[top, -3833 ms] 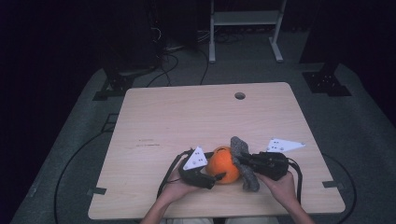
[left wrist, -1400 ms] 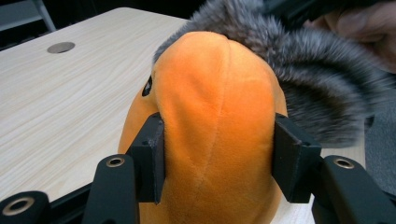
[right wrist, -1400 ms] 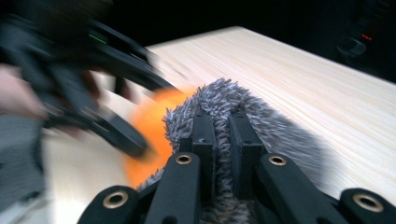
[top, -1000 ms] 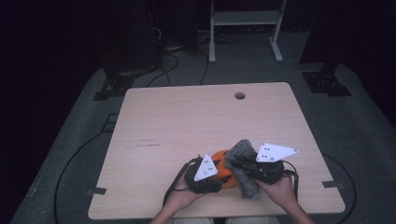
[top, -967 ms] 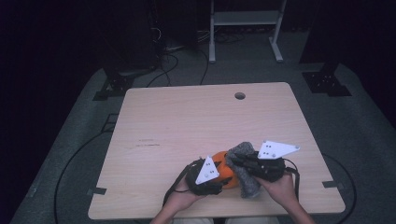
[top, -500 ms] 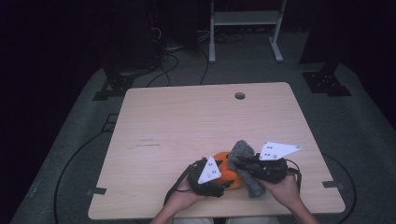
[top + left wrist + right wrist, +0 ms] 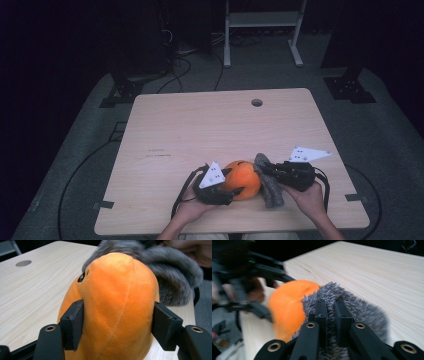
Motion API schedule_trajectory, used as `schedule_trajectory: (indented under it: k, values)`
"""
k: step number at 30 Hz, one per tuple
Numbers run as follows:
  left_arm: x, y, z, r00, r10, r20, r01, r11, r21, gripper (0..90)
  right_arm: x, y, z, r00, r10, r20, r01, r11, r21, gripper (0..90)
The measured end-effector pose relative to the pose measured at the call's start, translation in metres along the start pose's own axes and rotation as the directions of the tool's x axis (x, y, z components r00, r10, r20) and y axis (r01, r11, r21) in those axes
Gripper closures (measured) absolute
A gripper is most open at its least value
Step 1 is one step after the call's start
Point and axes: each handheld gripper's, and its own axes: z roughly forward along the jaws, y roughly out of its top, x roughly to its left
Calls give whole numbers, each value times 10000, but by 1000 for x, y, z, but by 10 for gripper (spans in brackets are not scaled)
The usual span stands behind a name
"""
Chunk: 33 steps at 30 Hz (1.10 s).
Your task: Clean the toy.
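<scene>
Orange plush (image 7: 112,307) sits between the left gripper's (image 7: 115,325) just-widened fingers (image 7: 72,325), touching both; right gripper (image 7: 330,312) pinches grey fur (image 7: 362,312) on the table (image 7: 200,130).

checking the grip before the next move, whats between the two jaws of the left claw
The orange plush sits between them, both jaws against its sides, in the left gripper view. The high view shows the left claw at the plush too.

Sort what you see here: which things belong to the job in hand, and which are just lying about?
In the job: orange plush toy; grey fluffy piece; left hand-held gripper; right hand-held gripper.

Lying about: wooden table; white stand; floor cables.
</scene>
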Motion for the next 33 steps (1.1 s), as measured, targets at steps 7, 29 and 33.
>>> schedule_trajectory:
  k: [7, 29, 33]
  values:
    - [4, -2, -4, 9999, -143, 70, 144, 9999, -61, 359, 9, 6, 7, 9990, -369, -255, 363, 9991, -238, 821]
    - [17, -2, -2, 9918, -1126, 612, 1151, 9926, -389, 90, -8, -7, 2, 9996, 244, 116, -241, 9994, -242, 821]
    - [17, -5, 3, 9956, -861, 374, 866, 9962, -124, 222, -5, -4, 4, 9997, 240, 70, -238, 9994, -245, 821]
